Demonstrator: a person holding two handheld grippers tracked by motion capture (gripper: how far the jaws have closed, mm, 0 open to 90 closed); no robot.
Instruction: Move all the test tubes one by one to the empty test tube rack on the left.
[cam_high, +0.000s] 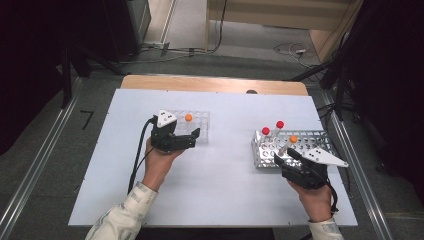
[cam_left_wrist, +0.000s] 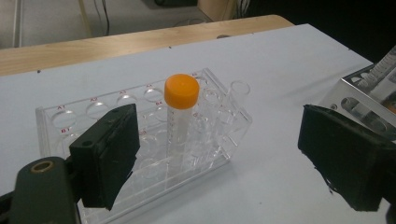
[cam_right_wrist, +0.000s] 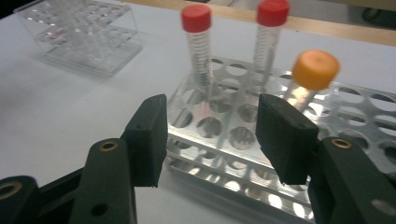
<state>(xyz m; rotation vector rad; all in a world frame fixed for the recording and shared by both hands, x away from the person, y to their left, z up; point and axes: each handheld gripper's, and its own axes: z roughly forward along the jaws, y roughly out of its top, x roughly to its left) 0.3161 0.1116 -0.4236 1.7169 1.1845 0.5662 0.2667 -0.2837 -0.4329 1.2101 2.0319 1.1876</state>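
Note:
A clear plastic tube rack (cam_high: 196, 121) (cam_left_wrist: 140, 140) stands left of centre on the white table and holds one orange-capped tube (cam_high: 188, 118) (cam_left_wrist: 181, 107), upright. My left gripper (cam_high: 182, 141) (cam_left_wrist: 219, 158) is open just in front of this rack, nothing between its jaws. At the right a metal rack (cam_high: 292, 147) (cam_right_wrist: 261, 154) holds two red-capped tubes (cam_high: 273, 127) (cam_right_wrist: 198, 42) and a tilted orange-capped tube (cam_high: 292, 140) (cam_right_wrist: 310, 77). My right gripper (cam_high: 287, 159) (cam_right_wrist: 210, 135) is open at the metal rack's near edge, jaws empty.
The white board (cam_high: 220, 190) lies on a wooden table whose far edge (cam_high: 215, 84) shows. Cables lie on the floor beyond. Metal rails run along both sides of the table.

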